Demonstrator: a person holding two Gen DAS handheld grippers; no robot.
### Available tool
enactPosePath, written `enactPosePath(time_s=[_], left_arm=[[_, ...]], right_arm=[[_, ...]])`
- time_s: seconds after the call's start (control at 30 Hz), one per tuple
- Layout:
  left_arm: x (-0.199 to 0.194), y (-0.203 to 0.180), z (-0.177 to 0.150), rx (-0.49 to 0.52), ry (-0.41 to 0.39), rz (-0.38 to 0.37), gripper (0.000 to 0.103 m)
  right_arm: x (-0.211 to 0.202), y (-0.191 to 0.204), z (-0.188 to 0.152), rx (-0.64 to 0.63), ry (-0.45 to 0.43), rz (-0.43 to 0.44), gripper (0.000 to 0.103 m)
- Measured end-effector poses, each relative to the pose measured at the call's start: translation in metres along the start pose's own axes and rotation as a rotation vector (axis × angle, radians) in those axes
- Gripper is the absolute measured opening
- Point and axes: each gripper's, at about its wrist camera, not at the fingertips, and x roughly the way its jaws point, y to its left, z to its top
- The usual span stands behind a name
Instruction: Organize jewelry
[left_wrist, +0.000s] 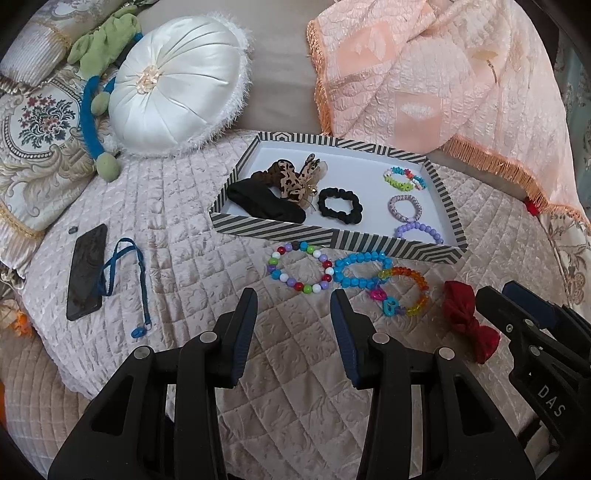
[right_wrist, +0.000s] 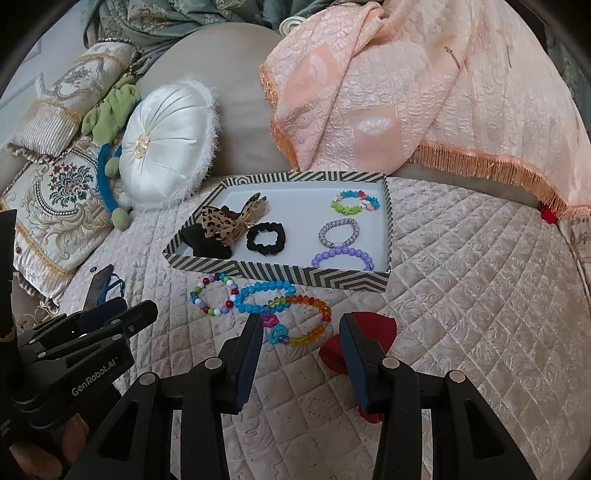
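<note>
A striped tray (left_wrist: 325, 242) (right_wrist: 280, 275) on the quilted bed holds a black scrunchie (left_wrist: 340, 205) (right_wrist: 265, 238), a leopard bow (left_wrist: 291, 181) (right_wrist: 221, 221), a black hair band (left_wrist: 266, 203) and three bracelets on its right side (left_wrist: 404, 177) (right_wrist: 354, 201). In front of it lie a multicolour bead bracelet (left_wrist: 301, 267) (right_wrist: 212, 297), a blue bead bracelet (left_wrist: 364, 269) (right_wrist: 264, 295), a rainbow bracelet (left_wrist: 406, 290) (right_wrist: 301, 319) and a red bow (left_wrist: 469, 321) (right_wrist: 373, 325). My left gripper (left_wrist: 293, 306) is open and empty, just short of the bracelets. My right gripper (right_wrist: 299, 332) is open over the rainbow bracelet's near edge, its right finger against the red bow.
A black phone (left_wrist: 86, 271) with a blue lanyard (left_wrist: 125, 273) lies at the left. A white round cushion (left_wrist: 173, 85) (right_wrist: 166, 140), a green and blue plush (left_wrist: 99, 66) and patterned pillows (left_wrist: 33, 147) sit behind. A peach fringed blanket (left_wrist: 443, 81) (right_wrist: 424, 92) hangs at the back right.
</note>
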Motion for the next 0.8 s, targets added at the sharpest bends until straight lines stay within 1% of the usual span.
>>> enactPosePath(time_s=[0.8], left_arm=[[-0.0003, -0.0009, -0.0020, -0.006, 0.004, 0.005, 0.040]], right_arm=[[0.0035, 0.0046, -0.0012, -0.016, 0.017, -0.004, 0.042]])
